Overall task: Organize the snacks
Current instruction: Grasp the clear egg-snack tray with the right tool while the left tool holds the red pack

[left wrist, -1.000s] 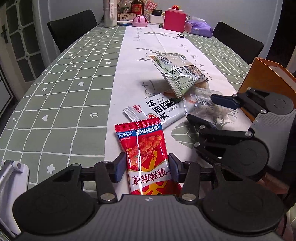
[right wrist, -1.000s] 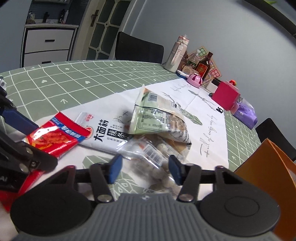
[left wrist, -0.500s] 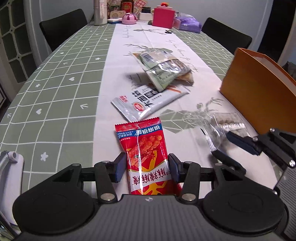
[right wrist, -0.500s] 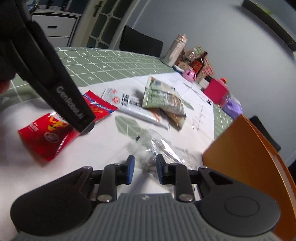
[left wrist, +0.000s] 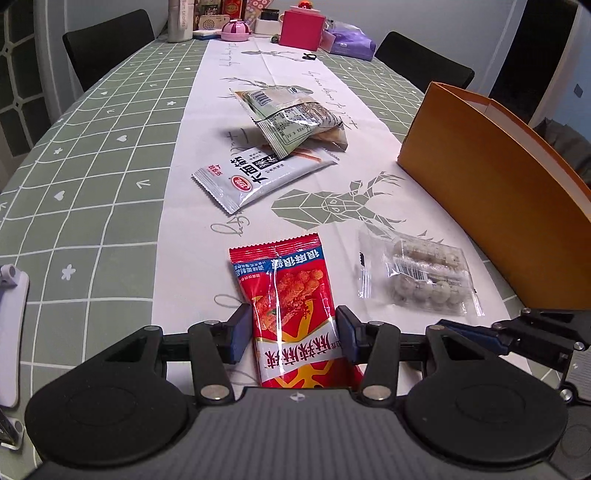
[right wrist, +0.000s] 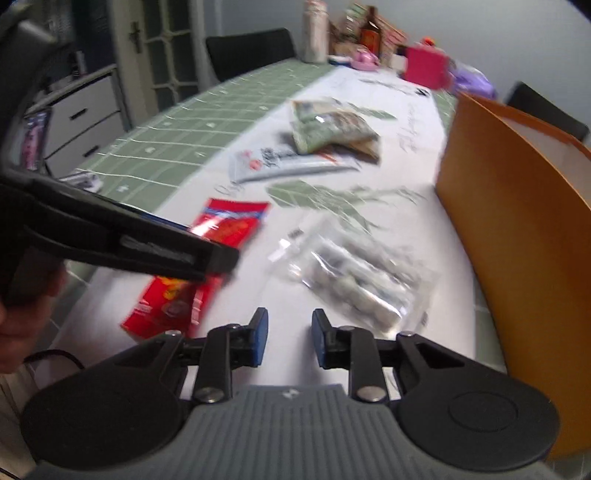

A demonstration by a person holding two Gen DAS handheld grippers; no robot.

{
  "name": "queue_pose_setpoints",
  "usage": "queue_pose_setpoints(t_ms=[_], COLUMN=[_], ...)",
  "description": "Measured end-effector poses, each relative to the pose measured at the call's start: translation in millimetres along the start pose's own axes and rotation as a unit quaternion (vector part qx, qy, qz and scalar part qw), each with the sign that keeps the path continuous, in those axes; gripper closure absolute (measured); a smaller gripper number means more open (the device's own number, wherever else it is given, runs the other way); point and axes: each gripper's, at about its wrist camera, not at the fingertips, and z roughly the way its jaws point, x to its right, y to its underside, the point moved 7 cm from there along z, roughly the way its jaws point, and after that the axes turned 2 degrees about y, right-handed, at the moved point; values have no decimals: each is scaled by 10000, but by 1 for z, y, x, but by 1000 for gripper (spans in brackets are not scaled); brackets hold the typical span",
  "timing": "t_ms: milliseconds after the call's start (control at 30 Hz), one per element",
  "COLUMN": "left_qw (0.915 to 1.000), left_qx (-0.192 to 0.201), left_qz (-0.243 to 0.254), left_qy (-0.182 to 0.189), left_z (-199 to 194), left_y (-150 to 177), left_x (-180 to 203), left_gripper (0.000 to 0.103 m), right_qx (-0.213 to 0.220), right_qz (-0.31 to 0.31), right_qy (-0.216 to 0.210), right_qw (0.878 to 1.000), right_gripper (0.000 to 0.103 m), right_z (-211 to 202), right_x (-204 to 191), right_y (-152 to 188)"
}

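Red snack packet [left wrist: 288, 295]: glossy foil with crimped ends and printed fried pieces, lying lengthwise on the near end of the table and clamped by its long edges.

- Left gripper [left wrist: 292, 334]: blue pads set partway in, one pressing each side of the red packet's lower half.
- Right gripper [right wrist: 290, 338]: pads drawn in to a narrow gap with nothing between them, hanging above bare runner. The right wrist view is blurred.
- Clear plastic packet [left wrist: 421, 280]: rows of small pale round pieces, barcode label, flat on the runner just right of the red packet, near the orange box.
- Orange box [left wrist: 498, 192]: open-topped card, smooth wall, standing at the table's right edge.
- White packet [left wrist: 258, 177]: long and flat, black characters, further up the runner; its far end lies under a grey-green packet [left wrist: 295, 125] that is puffed and tilted.
- Surface: green tablecloth [left wrist: 92, 166] with a white grid and small hearts; white runner [left wrist: 207, 240] down the middle, printed with a geometric deer.
- Far end: pink box [left wrist: 301, 31], tall bottle [left wrist: 180, 18], assorted small items.
- Room: black chairs [left wrist: 107, 44], pale walls, white drawer unit [right wrist: 85, 122].
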Motion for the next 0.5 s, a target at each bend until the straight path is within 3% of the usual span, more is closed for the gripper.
queue_pose_setpoints(t_ms=[67, 133, 200, 300, 400, 500], left_qw=[10000, 10000, 10000, 10000, 9999, 9998], left_qx=[2, 1, -12, -39, -53, -54], left_qz=[3, 1, -9, 65, 124, 170], left_qy=[14, 27, 34, 39, 52, 83], left_z=[0, -1, -1, -1, -1, -1], left_y=[1, 1, 1, 2, 3, 3], left_x=[0, 0, 0, 2, 3, 4], left_gripper=[48, 47, 48, 47, 46, 45], right_qx=[125, 310, 476, 564, 462, 222], right_qz=[-41, -282, -691, -1399, -1826, -1589], right_qy=[39, 173, 229, 220, 137, 3], right_qw=[9999, 9990, 9962, 9883, 9820, 9870], right_gripper=[78, 69, 47, 32, 21, 20], right_z=[-8, -14, -13, -1, 16, 34], right_x=[3, 7, 11, 17, 25, 36], right_y=[-1, -8, -16, -29, -40, -44])
